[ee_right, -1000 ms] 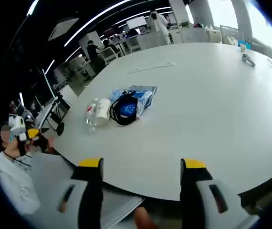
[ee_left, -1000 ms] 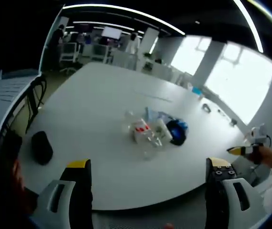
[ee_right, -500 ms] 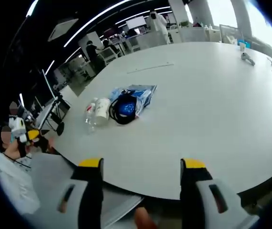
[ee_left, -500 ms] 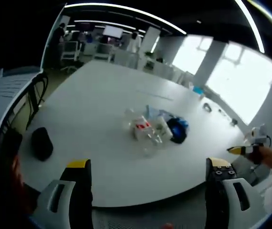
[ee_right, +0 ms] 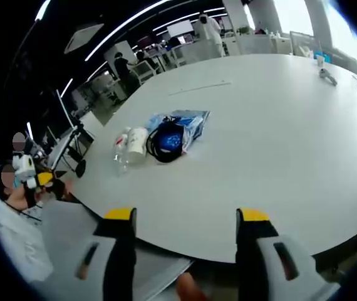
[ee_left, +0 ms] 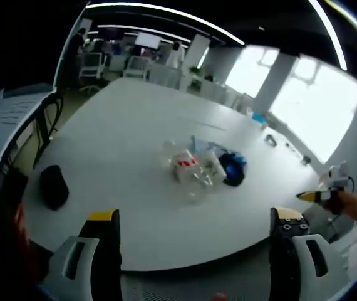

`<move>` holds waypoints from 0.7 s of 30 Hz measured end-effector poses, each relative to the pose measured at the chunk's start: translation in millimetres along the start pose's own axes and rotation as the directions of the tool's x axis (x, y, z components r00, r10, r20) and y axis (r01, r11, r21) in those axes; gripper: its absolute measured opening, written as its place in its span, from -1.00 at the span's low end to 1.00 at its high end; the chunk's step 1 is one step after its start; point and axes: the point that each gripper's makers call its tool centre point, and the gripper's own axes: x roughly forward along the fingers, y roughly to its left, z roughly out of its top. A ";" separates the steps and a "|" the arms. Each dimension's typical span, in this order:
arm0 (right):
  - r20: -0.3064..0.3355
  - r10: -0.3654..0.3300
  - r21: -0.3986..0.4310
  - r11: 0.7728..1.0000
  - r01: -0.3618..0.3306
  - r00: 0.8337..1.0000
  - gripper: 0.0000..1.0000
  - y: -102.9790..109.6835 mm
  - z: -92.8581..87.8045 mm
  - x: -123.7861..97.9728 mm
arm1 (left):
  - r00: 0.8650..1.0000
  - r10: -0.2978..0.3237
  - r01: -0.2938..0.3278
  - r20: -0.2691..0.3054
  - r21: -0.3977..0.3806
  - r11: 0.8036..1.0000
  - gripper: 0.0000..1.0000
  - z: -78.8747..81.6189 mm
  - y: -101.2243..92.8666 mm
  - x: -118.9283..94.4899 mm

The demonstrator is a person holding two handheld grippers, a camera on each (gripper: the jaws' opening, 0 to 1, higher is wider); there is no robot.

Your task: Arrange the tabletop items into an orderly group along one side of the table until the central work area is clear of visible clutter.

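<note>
Well back from the white table [ee_left: 122,132], the left gripper [ee_left: 192,233] holds its jaws wide with nothing between them. On the table's left near edge lies a black pouch [ee_left: 53,187]; in the middle sits a small cluster: a clear plastic bottle [ee_left: 177,164], a white container [ee_left: 213,168] and a coiled black cable [ee_left: 232,170] on a blue packet [ee_right: 191,124]. At right, the right gripper [ee_right: 183,221] is likewise spread wide and empty, short of the table's near edge.
</note>
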 end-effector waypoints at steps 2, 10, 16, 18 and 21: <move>-0.001 0.001 0.000 1.000 -0.001 1.000 0.26 0.3 0.0 1.1 | 1.000 -0.001 0.001 -0.006 0.009 1.000 0.93 -1.4 -0.7 0.4; -0.017 0.016 -0.015 1.000 -0.016 1.000 0.23 7.3 1.0 8.2 | 1.000 -0.014 0.014 -0.010 -0.006 1.000 0.92 -6.5 -3.0 -0.2; -0.031 0.023 -0.029 0.999 -0.024 0.999 0.22 9.6 2.3 12.6 | 1.000 -0.025 0.025 -0.004 0.004 1.000 0.93 -7.7 -4.3 0.2; -0.034 0.025 -0.035 0.999 -0.026 0.999 0.22 11.3 3.7 13.7 | 1.000 -0.027 0.027 0.000 -0.003 1.000 0.93 -8.5 -4.3 0.9; -0.041 0.029 -0.045 0.999 -0.031 0.999 0.22 13.6 6.5 17.4 | 1.000 -0.027 0.027 0.003 -0.006 1.000 0.93 -9.6 -3.6 1.9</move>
